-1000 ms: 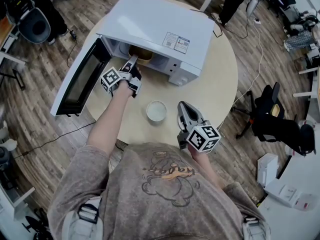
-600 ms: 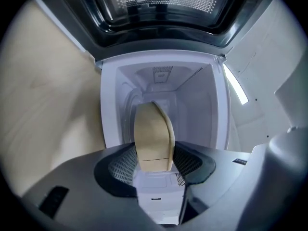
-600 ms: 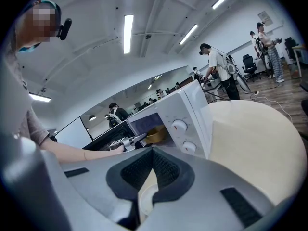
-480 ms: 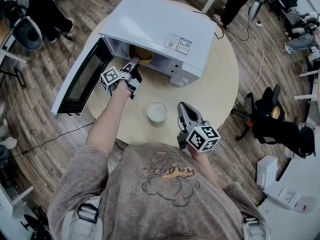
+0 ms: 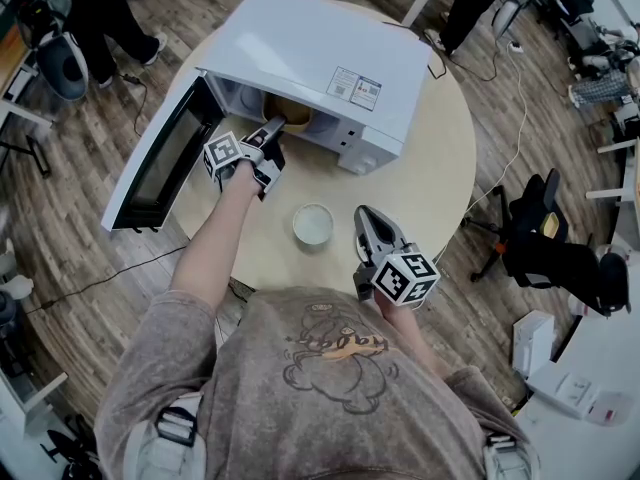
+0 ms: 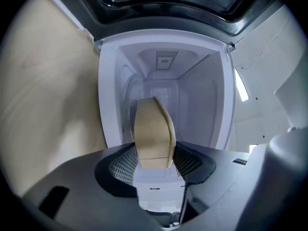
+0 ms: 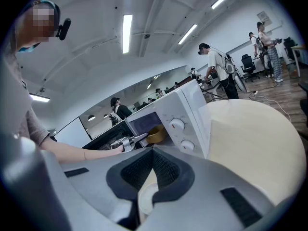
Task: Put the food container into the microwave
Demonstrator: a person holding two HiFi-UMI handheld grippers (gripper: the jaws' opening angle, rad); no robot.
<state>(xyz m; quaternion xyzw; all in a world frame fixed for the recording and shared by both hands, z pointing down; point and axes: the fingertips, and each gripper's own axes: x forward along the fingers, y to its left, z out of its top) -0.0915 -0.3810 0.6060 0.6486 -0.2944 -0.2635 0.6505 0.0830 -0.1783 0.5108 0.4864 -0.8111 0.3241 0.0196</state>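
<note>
Fingers (image 6: 120, 165) of left gripper (image 5: 271, 127) clamped on near rim of tan food container (image 6: 153, 129); container ahead of fingertips, at mouth of open microwave (image 5: 320, 58). Probably light, thin-walled, crushable: pinch rim gently, keep level. Right gripper (image 5: 368, 220) fingers closed, empty, above counter (image 5: 440, 168).

left tool (image 5: 272, 128): has eased a little further forward, tips now at the mouth of the microwave (image 5: 320, 53).
food container (image 5: 291, 114): carried slightly deeper into the cavity, more of it under the top edge.
person at far left (image 5: 112, 13): has stepped across the floor; legs now stand further right.
</note>
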